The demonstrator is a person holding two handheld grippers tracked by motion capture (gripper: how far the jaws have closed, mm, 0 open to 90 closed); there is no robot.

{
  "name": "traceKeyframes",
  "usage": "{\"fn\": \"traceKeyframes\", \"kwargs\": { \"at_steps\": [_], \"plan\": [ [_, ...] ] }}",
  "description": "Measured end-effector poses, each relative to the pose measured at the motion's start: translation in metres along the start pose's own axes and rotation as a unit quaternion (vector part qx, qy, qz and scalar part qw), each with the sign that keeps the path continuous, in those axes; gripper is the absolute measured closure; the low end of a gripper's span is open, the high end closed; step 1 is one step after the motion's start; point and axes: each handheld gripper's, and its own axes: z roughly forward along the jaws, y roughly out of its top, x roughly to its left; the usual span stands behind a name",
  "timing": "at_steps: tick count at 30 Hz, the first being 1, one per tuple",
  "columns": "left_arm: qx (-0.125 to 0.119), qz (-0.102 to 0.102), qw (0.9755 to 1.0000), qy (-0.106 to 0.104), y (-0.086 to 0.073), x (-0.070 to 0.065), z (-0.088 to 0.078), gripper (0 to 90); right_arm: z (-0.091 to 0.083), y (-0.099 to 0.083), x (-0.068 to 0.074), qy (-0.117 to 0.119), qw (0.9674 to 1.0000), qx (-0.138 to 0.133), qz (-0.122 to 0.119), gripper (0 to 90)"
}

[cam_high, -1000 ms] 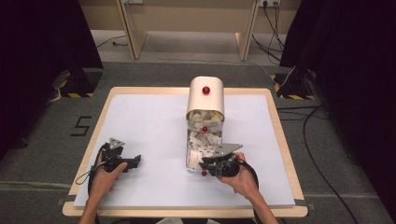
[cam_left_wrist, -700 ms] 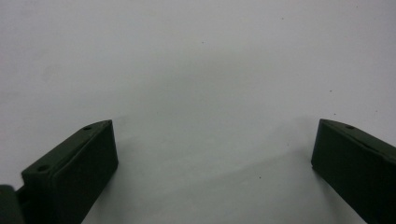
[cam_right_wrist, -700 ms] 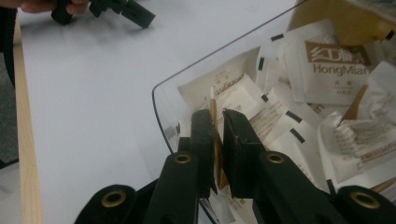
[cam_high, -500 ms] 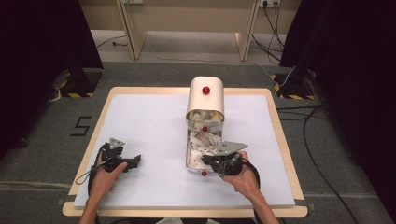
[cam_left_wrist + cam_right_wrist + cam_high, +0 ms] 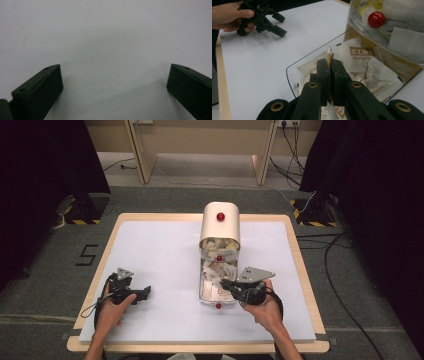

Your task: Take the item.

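Note:
A cream, round-topped dispenser with a red knob stands mid-table. Its clear drawer is pulled out toward me and holds several paper sachets. My right gripper hangs over the drawer's near end, shut on a thin white-and-brown sachet that stands edge-on between the pads. In the high view the right gripper sits at the drawer's right side. My left gripper rests low on the white table surface at the left, open, with nothing between its jaws.
A white sheet covers the wooden-edged table. A second red knob marks the dispenser's clear front. Dark curtains, cables and table legs stand beyond the far edge. The left hand and its gripper lie well apart from the drawer.
My right gripper has risen slightly over the drawer with the sachet between its pads. The left hand has stayed put.

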Motion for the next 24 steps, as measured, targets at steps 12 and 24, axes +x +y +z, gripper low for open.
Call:
{"fn": "traceKeyframes", "kwargs": {
  "at_steps": [12,24],
  "plan": [
    [0.000,0.000,1.0000,0.000,0.000,0.000,0.000,0.0,-0.015,0.004,-0.008,-0.019,0.9995,-0.023,0.009,86.5],
    [0.000,0.000,1.0000,0.000,0.000,0.000,0.000,0.0,-0.029,0.003,-0.018,-0.037,0.9986,-0.034,0.019,86.4]
  ]
}}
